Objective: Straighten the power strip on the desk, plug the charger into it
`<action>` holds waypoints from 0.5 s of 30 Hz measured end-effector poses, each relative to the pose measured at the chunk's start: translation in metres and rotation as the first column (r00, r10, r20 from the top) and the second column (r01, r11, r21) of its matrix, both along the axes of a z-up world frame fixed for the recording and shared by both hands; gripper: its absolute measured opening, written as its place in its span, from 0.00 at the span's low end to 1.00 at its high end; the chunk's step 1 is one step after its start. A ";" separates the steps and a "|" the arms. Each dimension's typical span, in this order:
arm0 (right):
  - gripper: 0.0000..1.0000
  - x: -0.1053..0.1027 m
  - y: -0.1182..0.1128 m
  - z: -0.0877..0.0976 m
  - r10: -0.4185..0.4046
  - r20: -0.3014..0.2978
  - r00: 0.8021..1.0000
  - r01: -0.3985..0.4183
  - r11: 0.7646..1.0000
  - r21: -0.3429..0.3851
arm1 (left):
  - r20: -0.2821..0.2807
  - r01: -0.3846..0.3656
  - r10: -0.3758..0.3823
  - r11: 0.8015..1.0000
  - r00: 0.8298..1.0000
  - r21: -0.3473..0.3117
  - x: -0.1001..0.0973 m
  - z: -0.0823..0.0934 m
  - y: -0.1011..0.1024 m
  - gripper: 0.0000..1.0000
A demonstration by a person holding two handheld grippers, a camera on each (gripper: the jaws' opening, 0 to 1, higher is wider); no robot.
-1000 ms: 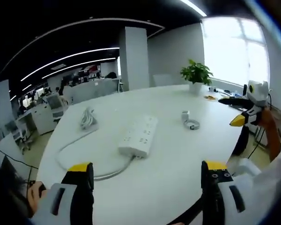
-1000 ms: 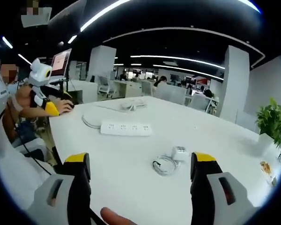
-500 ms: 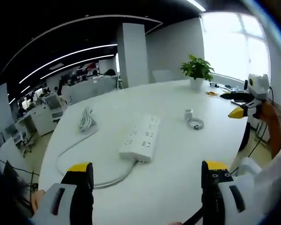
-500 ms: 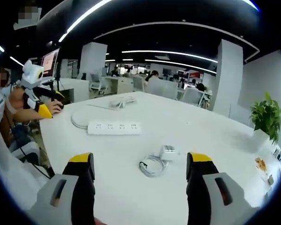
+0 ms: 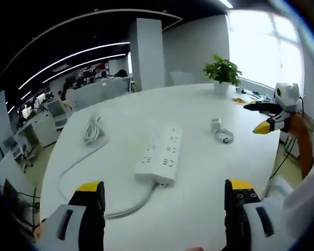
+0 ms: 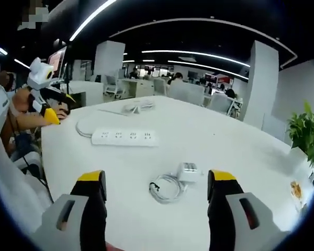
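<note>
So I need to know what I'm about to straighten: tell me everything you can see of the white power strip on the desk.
The long white plastic power strip is a flat bar with rounded corners and rows of small sockets on its top face. No plug shows in any socket. It lies flat on the white round desk, askew to the near edge in the left gripper view. Its white cable leaves the near end and loops across the desk toward a bundled coil. Neither gripper touches it; the white charger lies apart.

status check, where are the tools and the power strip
Left tool open, empty. Right tool open, empty. Power strip lies askew on desk; charger unplugged beside its coiled cable. Nothing in the way.
</note>
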State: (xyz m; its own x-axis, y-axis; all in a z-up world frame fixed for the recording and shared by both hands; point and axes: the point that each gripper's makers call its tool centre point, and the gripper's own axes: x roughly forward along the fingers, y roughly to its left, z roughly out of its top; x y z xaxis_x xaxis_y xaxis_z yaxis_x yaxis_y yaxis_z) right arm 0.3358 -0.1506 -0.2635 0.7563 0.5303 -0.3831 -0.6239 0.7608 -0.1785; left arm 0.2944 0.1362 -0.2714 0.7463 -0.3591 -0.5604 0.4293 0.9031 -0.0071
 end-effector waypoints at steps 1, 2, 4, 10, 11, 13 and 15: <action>0.79 0.001 0.001 0.000 0.002 -0.002 1.000 -0.002 1.000 0.007 | 0.001 0.003 -0.003 1.000 1.000 -0.002 0.001 0.000 -0.001 0.95; 0.79 0.002 0.003 0.001 0.004 -0.004 1.000 -0.004 1.000 0.020 | -0.001 0.005 -0.005 1.000 1.000 -0.002 0.002 -0.001 -0.001 0.95; 0.79 0.003 0.005 0.001 0.004 -0.013 1.000 -0.003 0.999 0.047 | -0.010 0.010 -0.010 1.000 1.000 0.001 0.003 -0.004 -0.002 0.95; 0.79 0.007 0.002 -0.005 -0.007 -0.030 1.000 0.008 0.999 0.046 | -0.035 0.021 -0.021 1.000 0.999 0.003 0.004 -0.010 -0.001 0.92; 0.79 0.008 0.002 -0.006 -0.008 -0.032 0.999 0.010 0.999 0.046 | -0.039 0.022 -0.022 1.000 0.999 -0.001 0.004 -0.010 -0.002 0.92; 0.79 0.010 0.001 -0.008 -0.012 -0.040 0.999 0.014 0.999 0.046 | -0.041 0.025 -0.025 1.000 0.999 0.001 0.005 -0.011 -0.003 0.92; 0.78 0.011 0.001 -0.008 -0.013 -0.039 0.999 0.014 0.999 0.042 | -0.039 0.027 -0.027 1.000 0.999 0.009 0.007 -0.011 -0.002 0.92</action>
